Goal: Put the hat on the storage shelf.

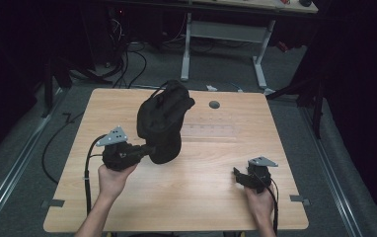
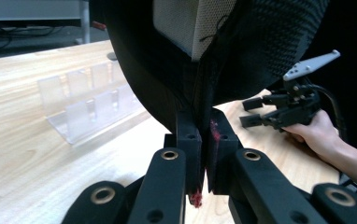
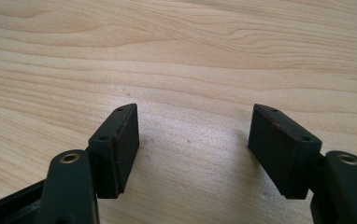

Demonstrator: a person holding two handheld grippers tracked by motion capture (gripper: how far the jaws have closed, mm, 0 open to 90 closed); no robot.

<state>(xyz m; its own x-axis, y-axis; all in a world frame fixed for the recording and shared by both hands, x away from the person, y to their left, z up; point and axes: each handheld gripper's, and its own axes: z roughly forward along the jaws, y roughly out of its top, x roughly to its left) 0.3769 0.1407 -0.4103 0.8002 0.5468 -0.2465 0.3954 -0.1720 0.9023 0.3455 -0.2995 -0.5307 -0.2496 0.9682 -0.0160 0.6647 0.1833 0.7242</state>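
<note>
Dark floor with trailing cables and the white legs of another desk surround a pale wooden table [image 1: 211, 197] that carries little. Near its middle stands a black bag [image 1: 163, 123], soft and bulging, leaning a little toward the far right, with a loop of strap at its top. The left gripper [image 1: 147, 149] comes in from the near left, held in the person's left hand [image 1: 111, 178], and its tip meets the lower edge of the bag. In the left gripper view its two black jaws are pressed together on a fold of the bag's black fabric [image 2: 204, 107], with the bag's mesh and a light panel rising right above them; specks of red show on the pads. A clear plastic rack [image 2: 85, 105] with upright dividers lies on the wood just beside the bag on that view's left. The right gripper [image 1: 237, 174] sits low over the near right part of the table, well apart from the bag, held in the right hand [image 1: 260, 202]. Its jaws are spread wide with nothing between them, and bare wood grain shows in the gap in the right gripper view.
</note>
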